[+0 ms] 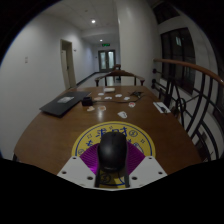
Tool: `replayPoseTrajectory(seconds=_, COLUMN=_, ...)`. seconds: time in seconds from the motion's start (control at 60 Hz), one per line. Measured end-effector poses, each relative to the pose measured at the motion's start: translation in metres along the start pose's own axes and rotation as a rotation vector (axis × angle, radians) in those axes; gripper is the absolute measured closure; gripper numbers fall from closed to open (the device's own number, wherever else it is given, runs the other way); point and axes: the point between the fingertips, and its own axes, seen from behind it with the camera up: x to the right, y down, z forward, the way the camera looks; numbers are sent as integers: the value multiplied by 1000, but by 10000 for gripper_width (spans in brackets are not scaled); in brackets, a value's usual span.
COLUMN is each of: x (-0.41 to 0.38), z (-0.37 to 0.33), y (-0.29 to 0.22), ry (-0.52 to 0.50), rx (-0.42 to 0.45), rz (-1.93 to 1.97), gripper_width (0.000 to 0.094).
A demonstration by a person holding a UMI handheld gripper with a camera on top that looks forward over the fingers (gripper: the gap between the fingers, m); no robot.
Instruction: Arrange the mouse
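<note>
- The tongs (pixel 112 172) sit low over a round wooden surface (pixel 50 125), and a dark mouse (pixel 112 150) stands between their two fingers, over a yellow mat (pixel 85 137).
- The purple pads (pixel 92 160) flank the mouse closely; whether they actually press it, I cannot tell.
- Judged from this, the step in hand is either the grasp or the placing of the mouse on the mat.
- The next move calls for keeping the mouse level and centred on the mat, with no sideways drag.
- Open room lies just ahead of the mat: bare wood reaches well out.
- Farther off lie a laptop (pixel 62 102) and scattered small items (pixel 117 97), well apart from the mouse.
- The surface's near edge is close below the tongs.
</note>
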Motion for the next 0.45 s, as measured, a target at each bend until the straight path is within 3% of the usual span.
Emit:
replayPoseTrajectory(seconds=0.1, x=8, z=13, y=8, ry=-11, rx=-29, rz=-23, gripper_width=599)
replayPoseTrajectory(seconds=0.217, x=22, z=35, y=6, ry=-45, rx=-73, rz=-45, gripper_width=400)
replayPoseTrajectory(seconds=0.267, x=34, z=42, y=5, ry=-69, rx=-80, rz=-59, gripper_width=242)
replayPoseTrajectory(seconds=0.333, x=36, z=30, y=-5, ry=-72, rx=-20, rz=-75, gripper_width=70)
replayPoseTrajectory(seconds=0.45, x=75, z=22, y=-4, ry=-61, rx=25, rz=-40, gripper_width=81)
